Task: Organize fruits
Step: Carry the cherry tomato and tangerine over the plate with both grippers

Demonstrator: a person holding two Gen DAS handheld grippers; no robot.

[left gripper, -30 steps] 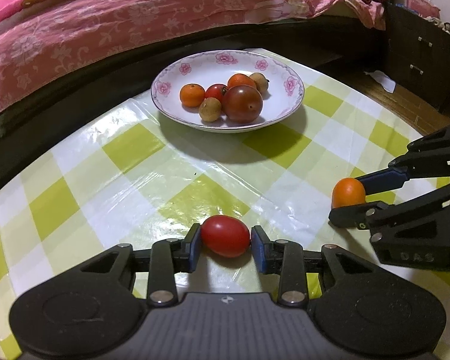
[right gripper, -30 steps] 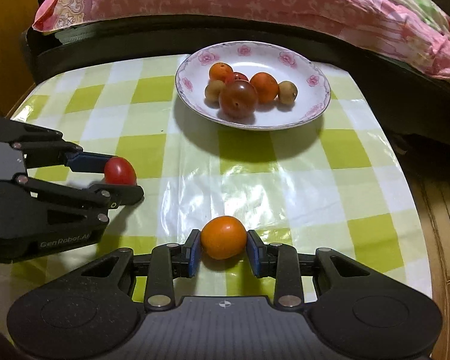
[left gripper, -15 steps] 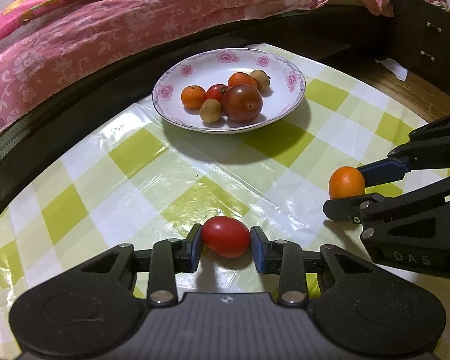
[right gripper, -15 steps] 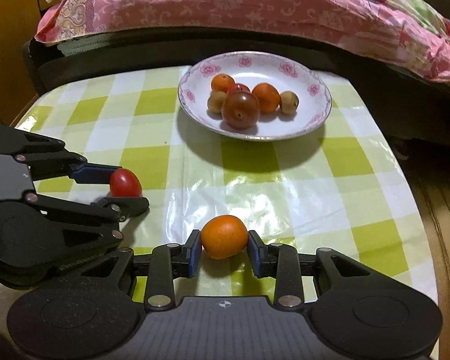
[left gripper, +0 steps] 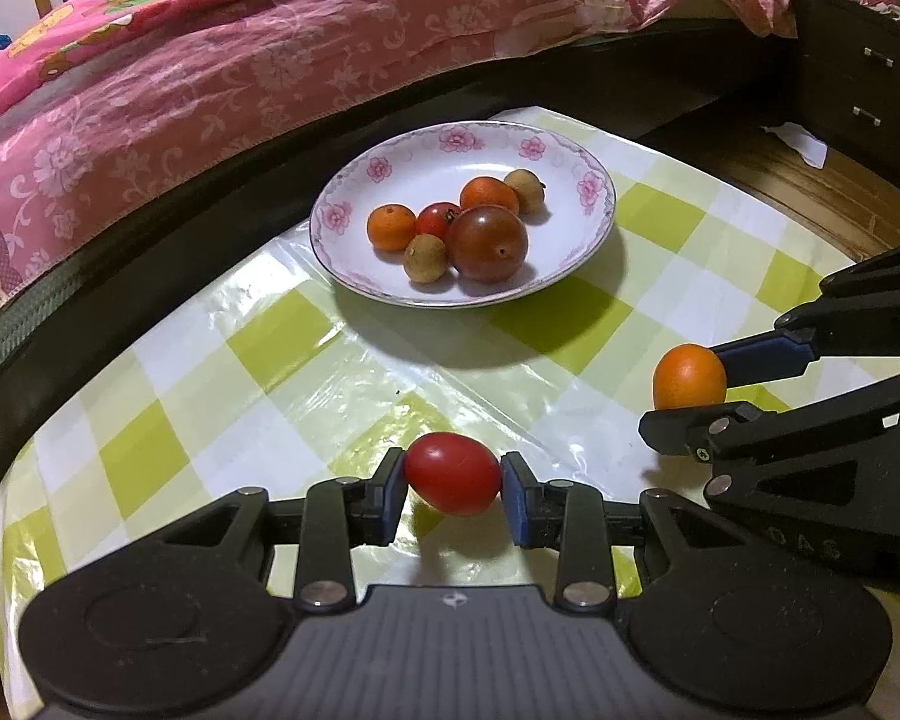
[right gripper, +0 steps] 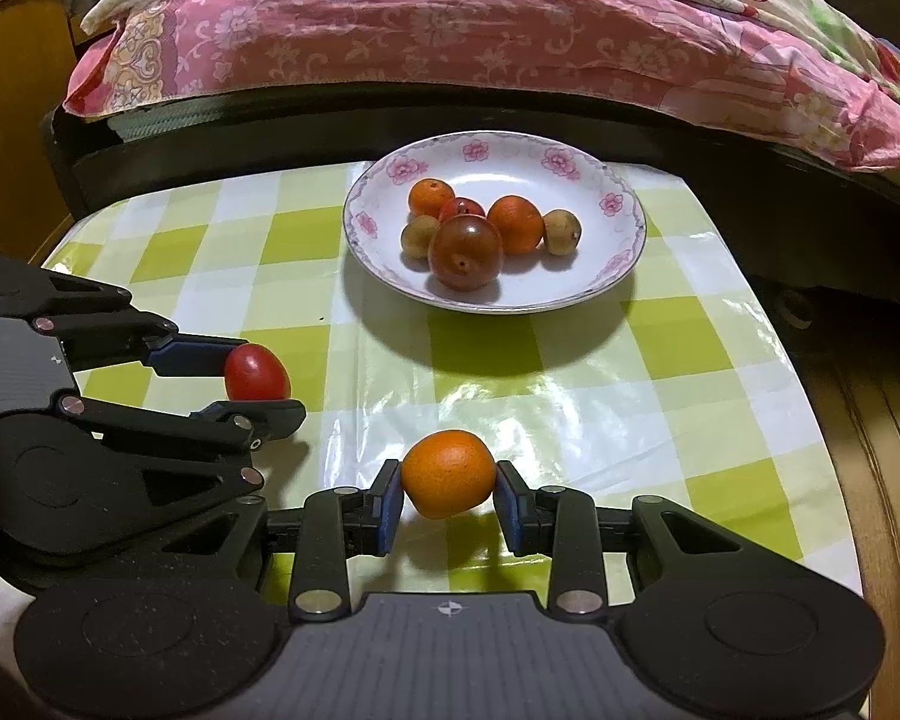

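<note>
My left gripper (left gripper: pixel 453 482) is shut on a red cherry tomato (left gripper: pixel 453 473) and holds it above the checked tablecloth; it also shows in the right wrist view (right gripper: pixel 256 372). My right gripper (right gripper: pixel 448 489) is shut on a small orange (right gripper: pixel 447 473), seen from the left wrist view too (left gripper: pixel 689 376). A white flowered plate (left gripper: pixel 594 189) stands farther back on the table and holds several fruits: two small oranges, a red tomato, a large dark tomato (left gripper: pixel 487 242) and two brown longans. The plate also shows in the right wrist view (right gripper: pixel 621 210).
The table with its green and white checked plastic cloth (left gripper: pixel 282 348) stands against a dark bed frame with a pink quilt (left gripper: pixel 210 60). A dark drawer cabinet (left gripper: pixel 858 84) is at the right. The table's right edge drops to a wooden floor (right gripper: pixel 870 420).
Both grippers have lifted their fruits off the table and pulled back a little from the plate. Each stays shut on its fruit.
</note>
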